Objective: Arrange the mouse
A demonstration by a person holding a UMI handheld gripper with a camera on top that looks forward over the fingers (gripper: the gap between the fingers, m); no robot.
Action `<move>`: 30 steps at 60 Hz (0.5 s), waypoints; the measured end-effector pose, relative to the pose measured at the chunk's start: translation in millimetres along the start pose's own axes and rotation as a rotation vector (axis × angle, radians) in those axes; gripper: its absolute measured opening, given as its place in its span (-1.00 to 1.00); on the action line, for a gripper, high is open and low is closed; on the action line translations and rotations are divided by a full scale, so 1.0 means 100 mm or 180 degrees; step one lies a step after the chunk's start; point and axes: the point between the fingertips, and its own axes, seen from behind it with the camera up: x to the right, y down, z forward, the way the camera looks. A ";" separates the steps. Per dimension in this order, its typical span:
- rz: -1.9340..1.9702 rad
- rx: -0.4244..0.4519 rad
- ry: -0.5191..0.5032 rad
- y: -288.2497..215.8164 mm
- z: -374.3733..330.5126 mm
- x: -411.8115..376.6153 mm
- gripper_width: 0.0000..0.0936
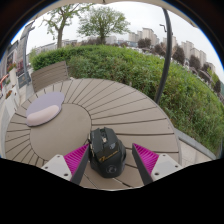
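Note:
A black gaming mouse with a gold mark on its back lies on the round slatted wooden table, near the table's near edge. It stands between the fingers of my gripper, which is open. The left magenta pad is close to the mouse's side, and the right pad stands off it with a visible gap. Beyond the left finger a smooth grey-beige mouse mat lies on the table, with a pale lilac oval cushion at its far end.
The table's far rim curves round ahead and to the right. A thick green hedge stands beyond it. A wooden seat back rises at the far left, and a thin dark pole at the right.

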 end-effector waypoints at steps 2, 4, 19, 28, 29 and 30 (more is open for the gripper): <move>0.0003 -0.0011 0.0004 -0.02 0.03 0.02 0.83; 0.0009 -0.0026 0.0005 -0.03 0.06 0.03 0.83; 0.0091 -0.0103 -0.0052 -0.10 0.18 -0.02 0.66; -0.0038 -0.0209 0.0051 -0.12 0.20 0.05 0.18; -0.0047 -0.0213 0.0058 -0.12 0.20 0.05 0.14; -0.0045 -0.0229 0.0061 -0.12 0.19 0.05 0.12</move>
